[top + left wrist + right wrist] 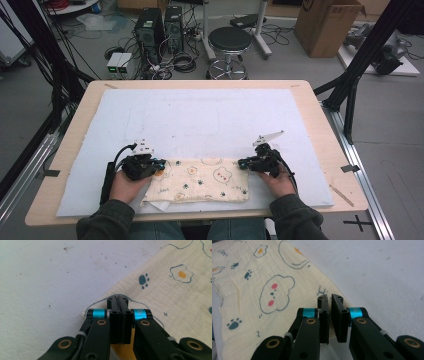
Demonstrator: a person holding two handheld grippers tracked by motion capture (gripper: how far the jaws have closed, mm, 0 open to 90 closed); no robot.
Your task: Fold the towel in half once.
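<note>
A folded cream cloth (200, 181) printed with bears, paws and eggs lies on a white mat (200, 115) near the table's front edge. My left gripper (160, 164) sits at the cloth's far left corner. In the left gripper view its jaws (117, 298) are pressed together on that corner of the cloth (175, 287), and the blue stitched hem bulges around the tips. My right gripper (243, 163) is at the far right corner. In the right gripper view its jaws (329, 298) stand a thin slit apart on the edge of the cloth (262, 302), with cream fabric in the slit.
The mat covers most of the wooden table (320, 115). On the floor beyond the far edge stand a black stool (229, 45), computer towers (159, 30) with cables and a cardboard box (327, 25). Black frame legs (352, 85) rise at the right.
</note>
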